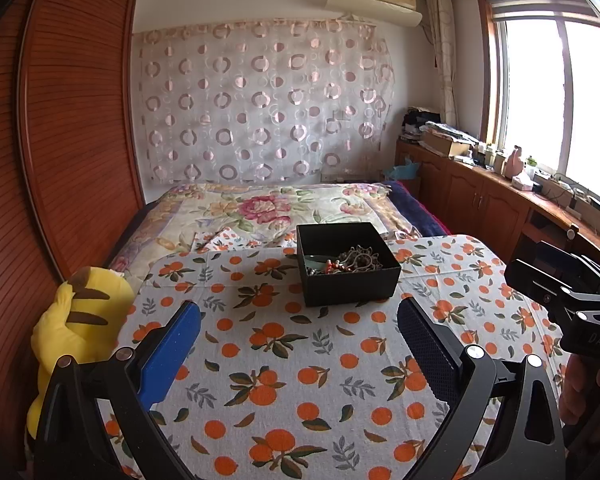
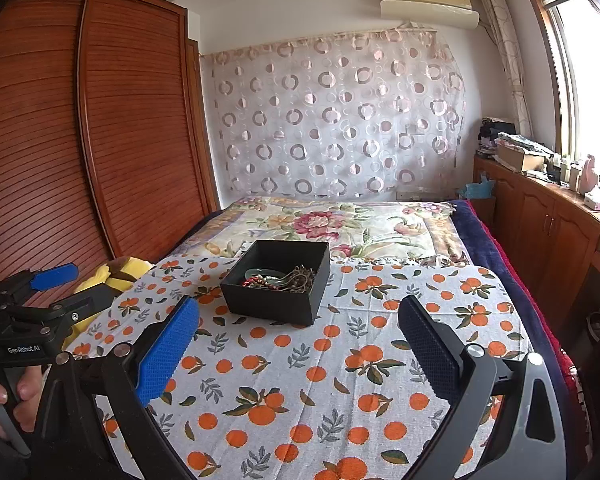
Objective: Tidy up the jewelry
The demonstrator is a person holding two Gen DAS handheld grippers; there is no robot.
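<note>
Black card makes the small box (image 1: 348,264), which sits open on the far middle of the table (image 1: 260,360) with its orange-print cloth. Inside lies the jewelry (image 1: 350,262): a tangle of dark beads, some red beads, a brownish chain and something pale green and smooth.

The beads and chain look light and floppy. I think they will sag and slip, and one strand may drag the others up with it. A good place to pinch is a loop that sticks up from the pile. The green piece looks hard and slippery, and it might crack if dropped.

The left gripper (image 1: 300,328) is spread wide with nothing in it, near the box. The right gripper (image 2: 300,328) is spread wide too, also holding nothing.

The box's near wall hides the bottom of the pile, so I cannot count the pieces. I cannot tell where one strand ends. A yellow plush toy (image 1: 80,320) peeks over the table's left edge, partly cut off.
</note>
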